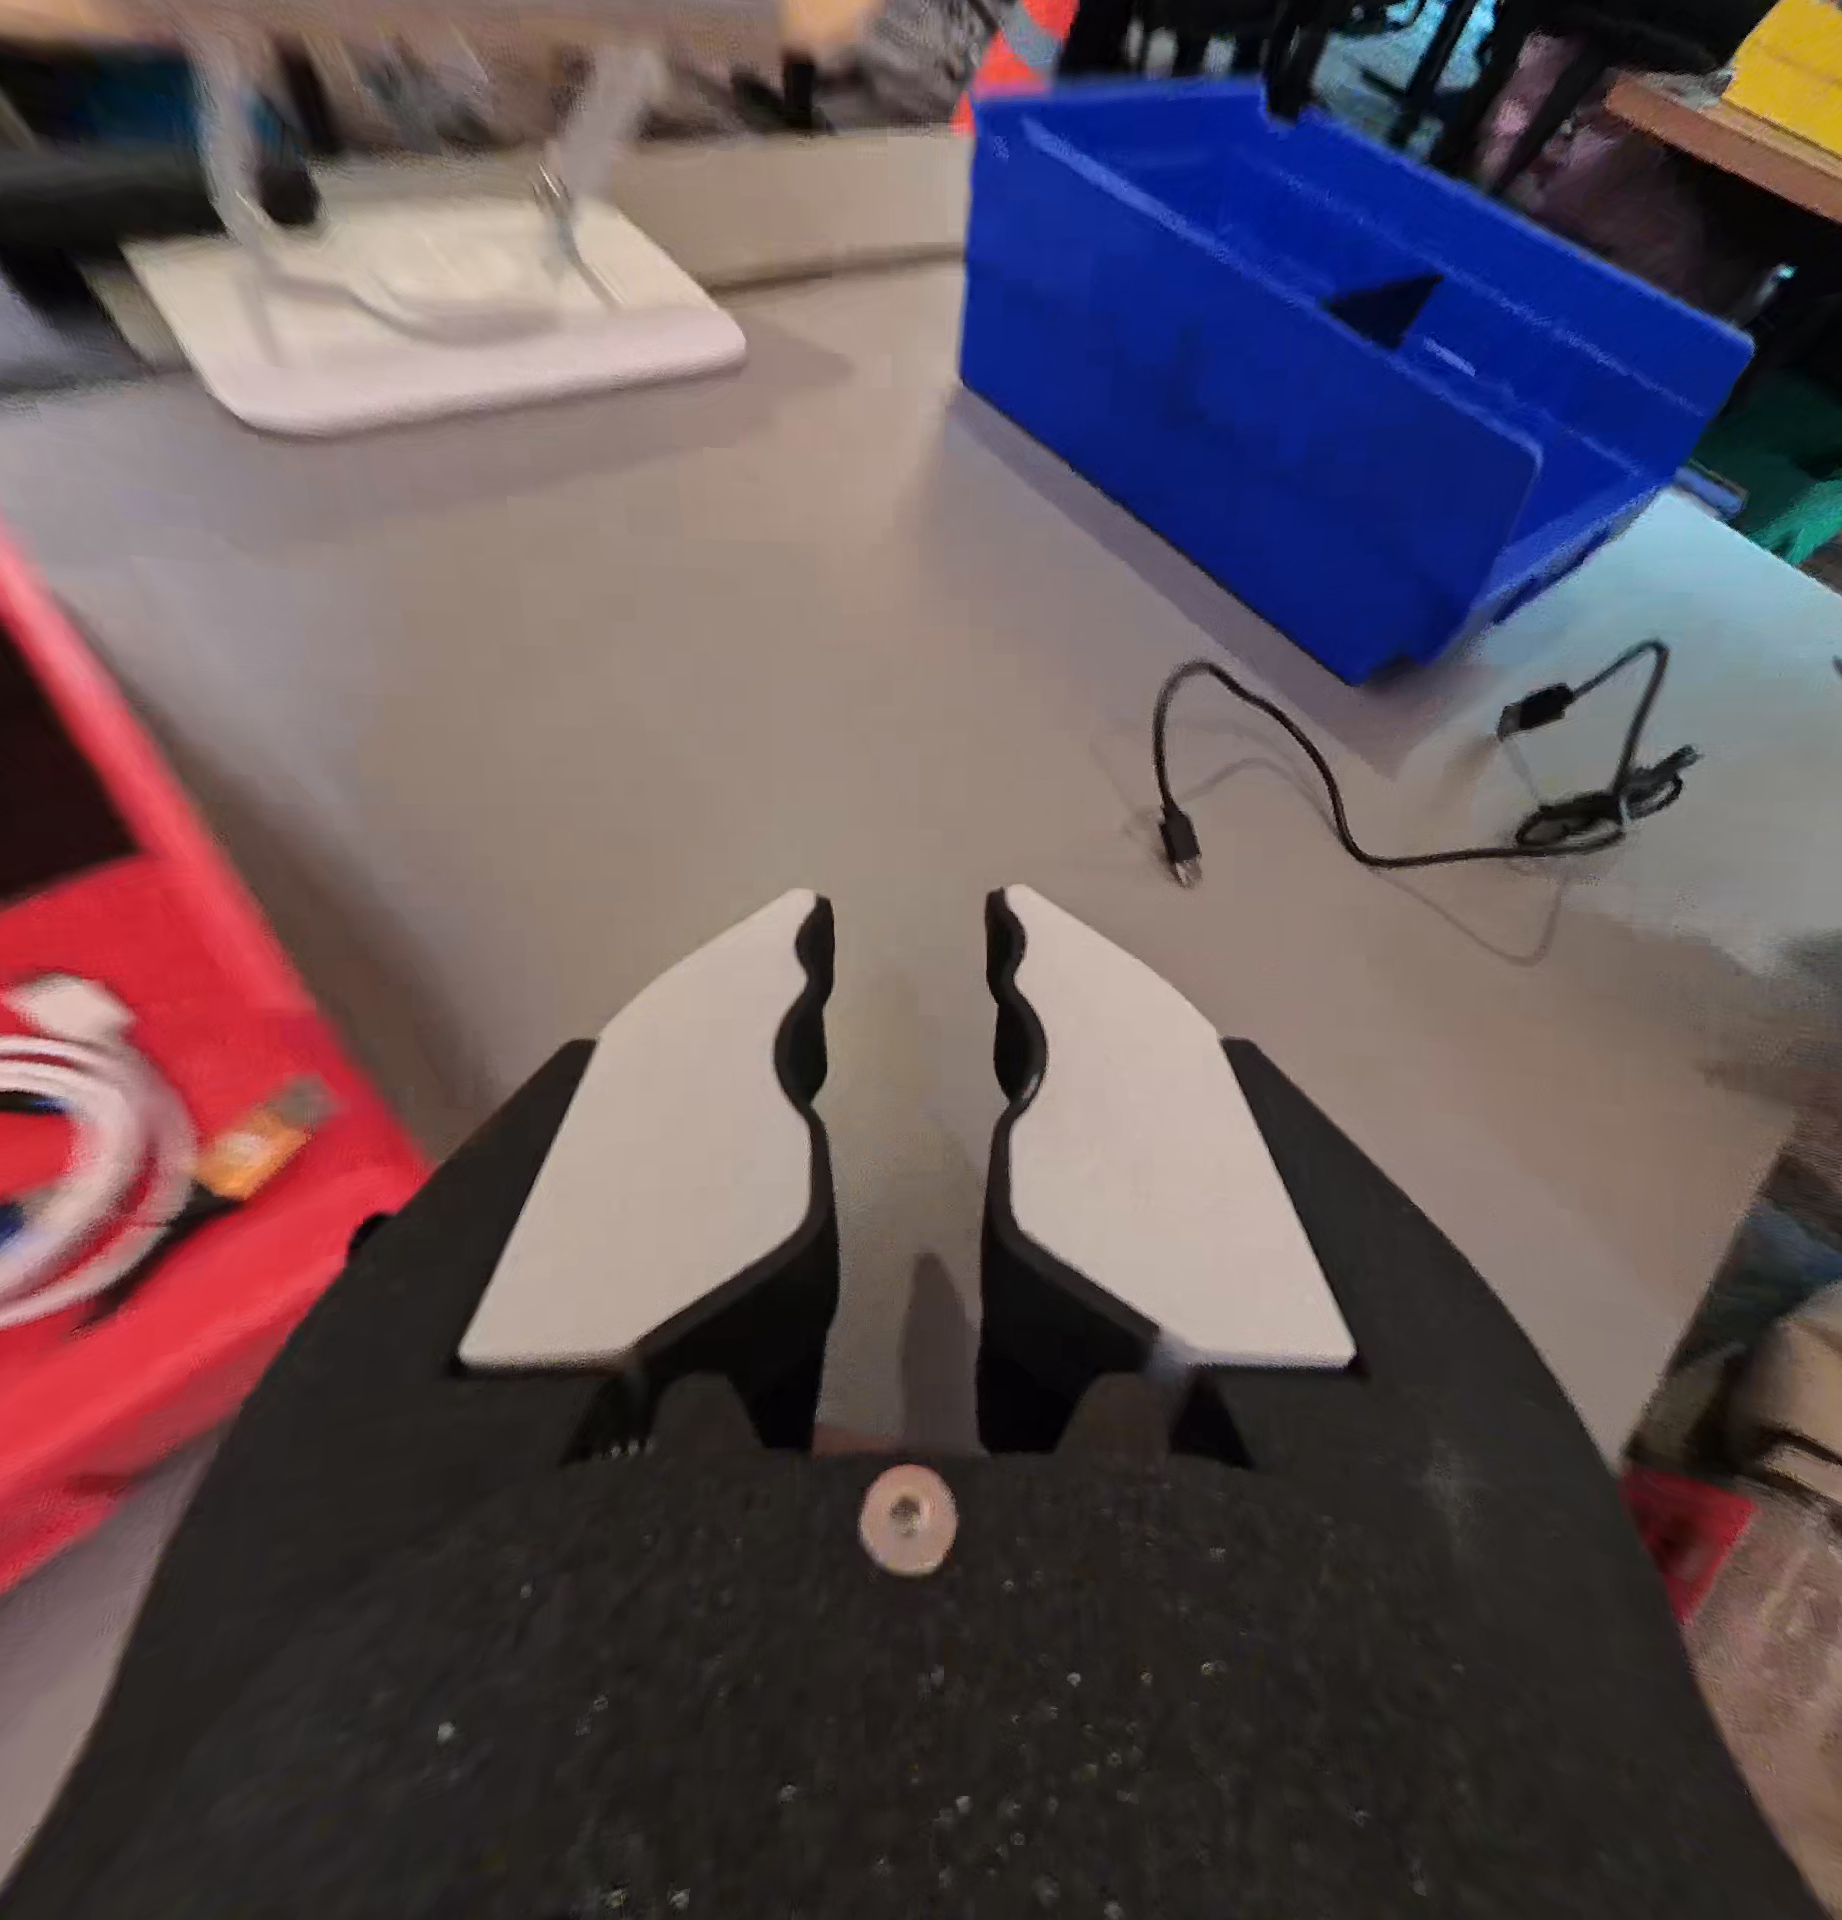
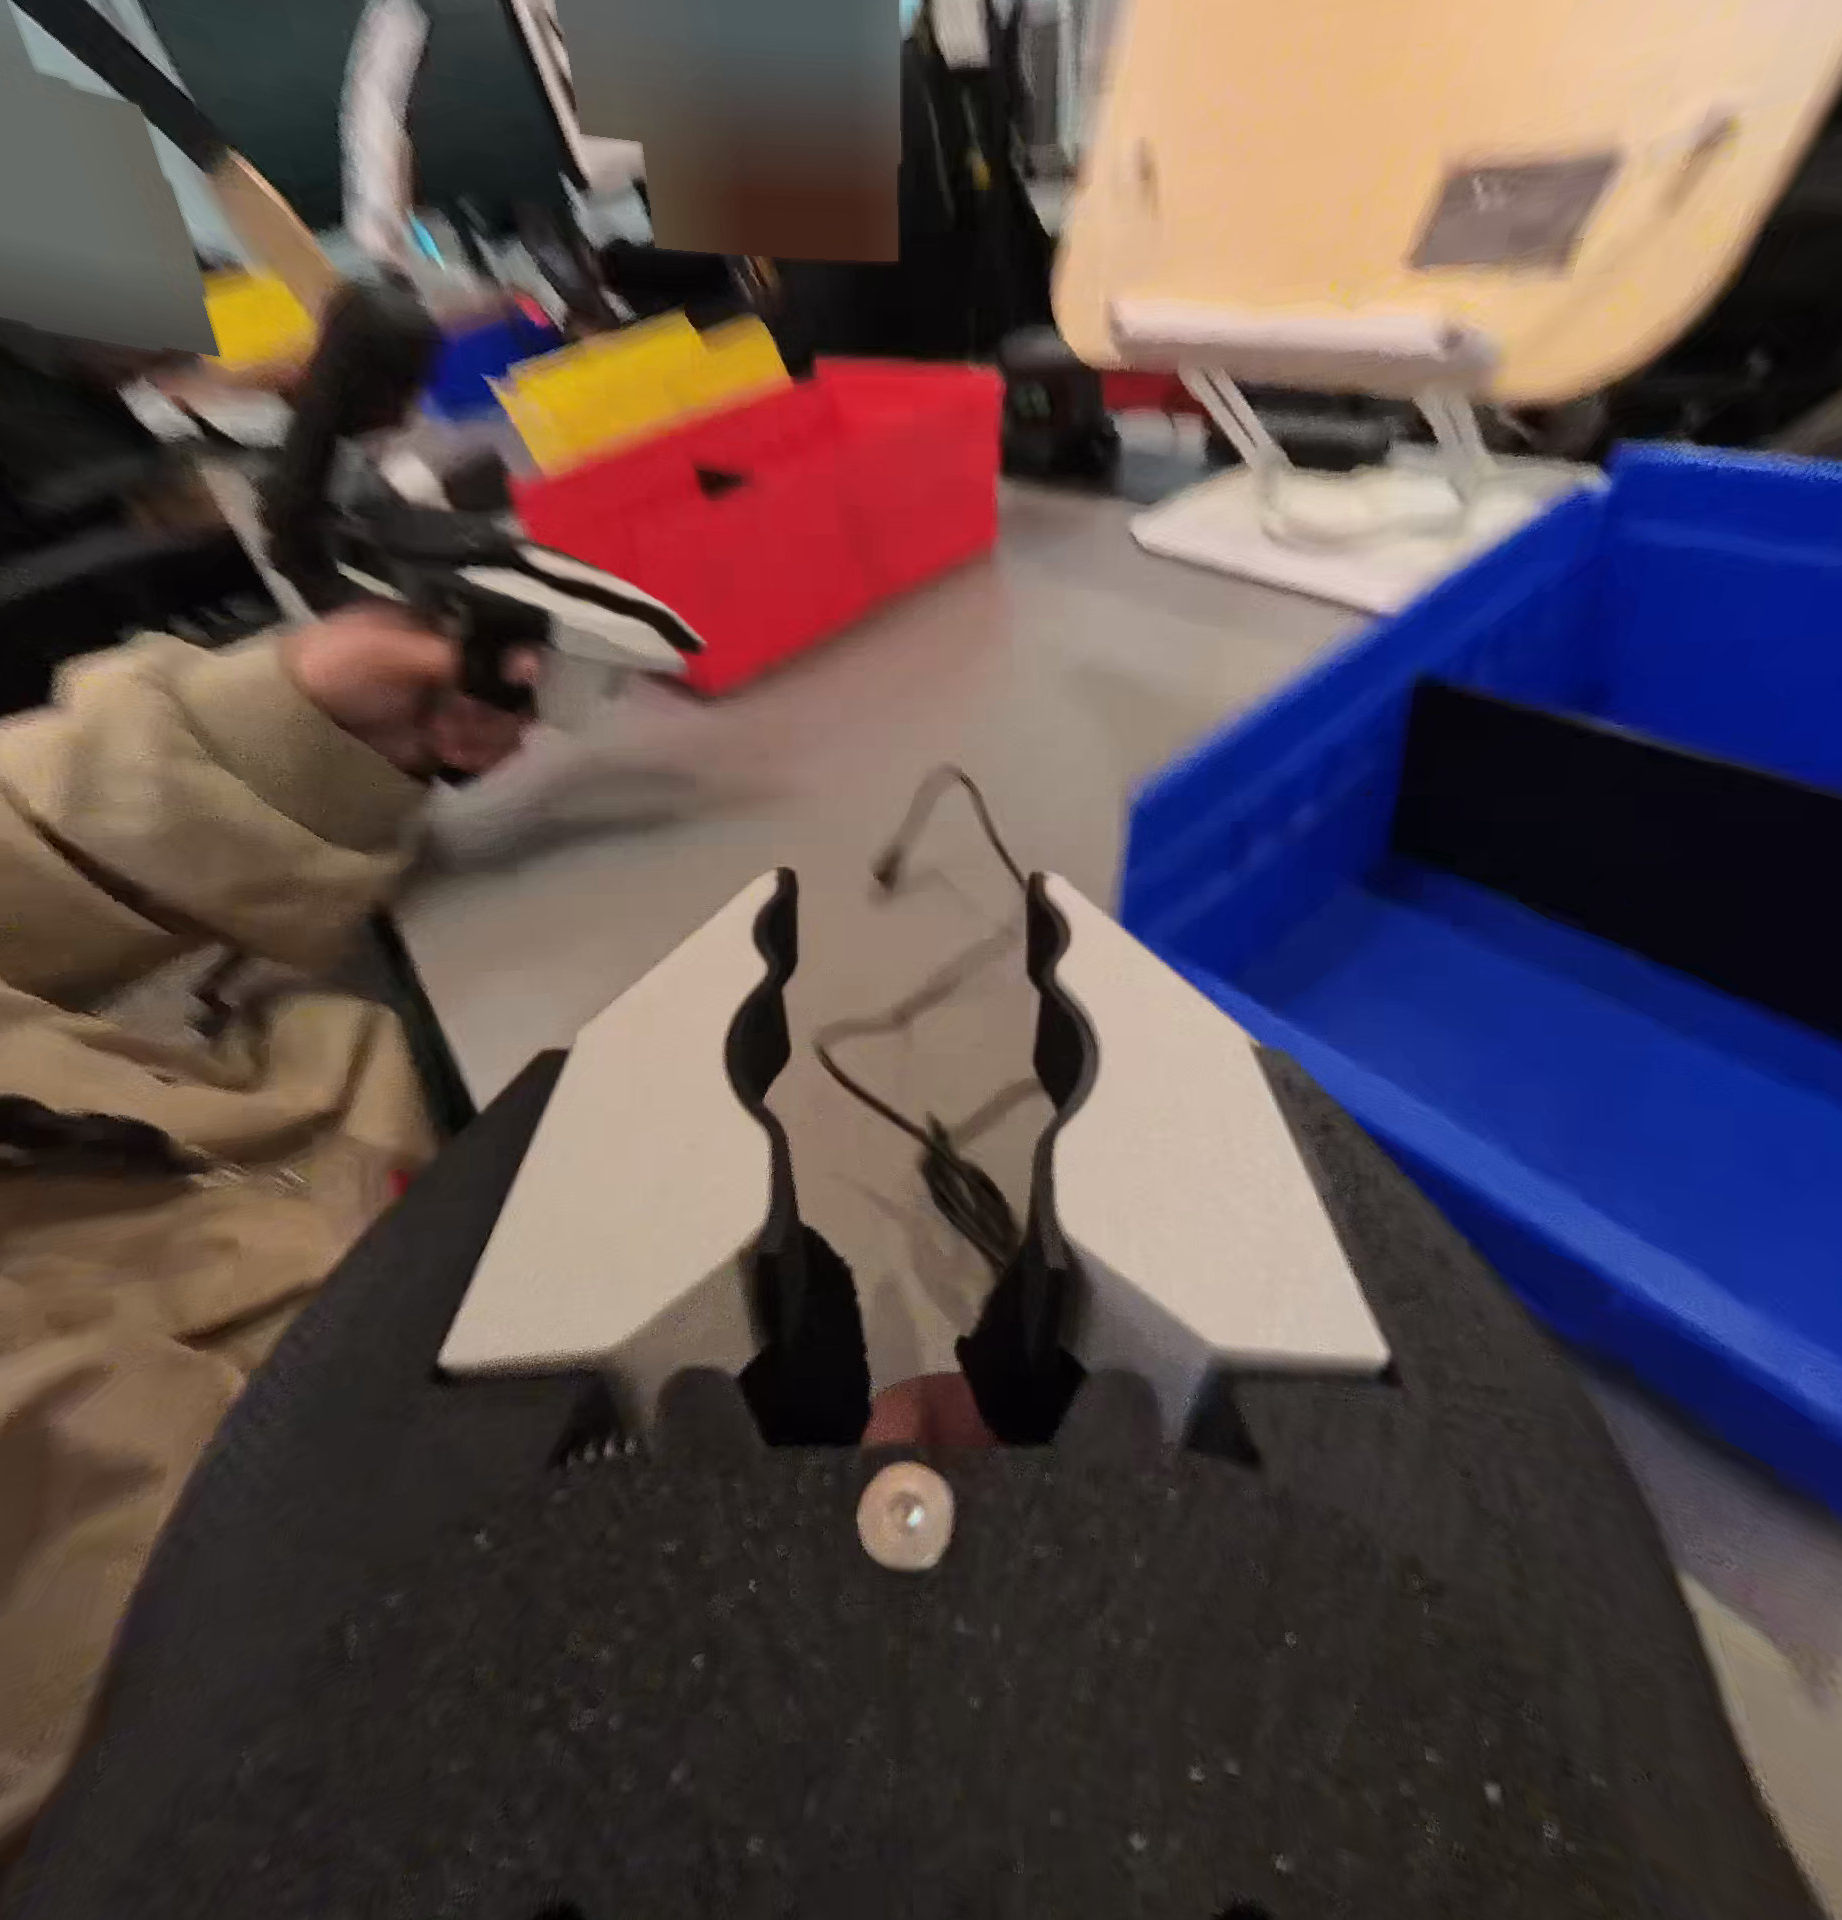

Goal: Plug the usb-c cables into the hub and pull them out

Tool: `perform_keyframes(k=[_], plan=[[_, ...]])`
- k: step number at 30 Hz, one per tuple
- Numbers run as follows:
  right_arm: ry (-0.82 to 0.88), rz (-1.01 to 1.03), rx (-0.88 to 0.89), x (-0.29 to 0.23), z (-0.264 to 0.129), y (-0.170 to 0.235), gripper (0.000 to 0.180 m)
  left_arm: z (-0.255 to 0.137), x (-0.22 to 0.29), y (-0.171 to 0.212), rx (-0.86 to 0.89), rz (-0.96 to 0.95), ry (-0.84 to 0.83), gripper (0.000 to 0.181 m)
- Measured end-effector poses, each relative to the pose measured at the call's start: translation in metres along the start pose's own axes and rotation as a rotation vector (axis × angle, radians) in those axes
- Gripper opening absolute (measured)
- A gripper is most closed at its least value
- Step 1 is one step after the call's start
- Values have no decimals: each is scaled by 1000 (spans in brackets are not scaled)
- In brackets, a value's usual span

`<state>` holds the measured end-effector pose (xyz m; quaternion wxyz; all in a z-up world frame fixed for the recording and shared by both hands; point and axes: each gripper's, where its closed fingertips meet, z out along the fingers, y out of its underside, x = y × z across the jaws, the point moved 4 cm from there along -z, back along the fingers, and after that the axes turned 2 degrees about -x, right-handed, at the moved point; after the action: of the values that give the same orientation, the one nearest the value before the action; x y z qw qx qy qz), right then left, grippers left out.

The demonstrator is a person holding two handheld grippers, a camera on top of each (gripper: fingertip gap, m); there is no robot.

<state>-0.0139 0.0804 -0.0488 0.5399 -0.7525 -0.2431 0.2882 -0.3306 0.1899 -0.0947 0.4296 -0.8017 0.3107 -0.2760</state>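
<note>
A thin black usb-c cable (image 1: 1332, 810) lies loose on the pale grey worktop (image 1: 688, 675), just in front of a blue plastic bin (image 1: 1260, 416). It runs in slack curves from a small plug end (image 1: 1179, 840), which rests free on the surface, to a tidy coil (image 1: 1582, 816) at its far side. A little dark block (image 1: 1540, 712) sits along another strand near the coil; whether that is the hub cannot be told at this size and blur.

Judging by its look, the cable is very light and limp, so it will sag and trail when lifted, and the smooth jacket may slip through a loose pinch. The best place to take hold is probably the stiff moulded plug housing, just behind the metal tip, since that part is rigid enough to be aimed into a port. The metal tip itself seems delicate and should be kept straight.

The left gripper (image 1: 909, 914) hangs above bare worktop, near the plug but well to its left, its white fingers apart with nothing between them. The right gripper (image 2: 909, 894) is also spread and empty; in its view the cable (image 2: 927, 1112) lies on the worktop below, seen through the gap, not touched.

A red bin (image 1: 117, 1039) holding white cords sits to the left. A white stand (image 1: 460, 312) is at the back.
</note>
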Motion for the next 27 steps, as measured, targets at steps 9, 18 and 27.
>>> perform_keyframes(k=[9, 18, 27], plan=[[-521, 204, 39, -119, 98, 25, 43, -57, -116, -19, -421, 266, -80, 32], [-547, 154, -39, -125, 105, 38, 43, -49, -206, 18, -948, 558, 30, 30], [-542, 155, -94, -123, 107, 47, 43, -24, -200, 34, -1034, 809, 21, 6]])
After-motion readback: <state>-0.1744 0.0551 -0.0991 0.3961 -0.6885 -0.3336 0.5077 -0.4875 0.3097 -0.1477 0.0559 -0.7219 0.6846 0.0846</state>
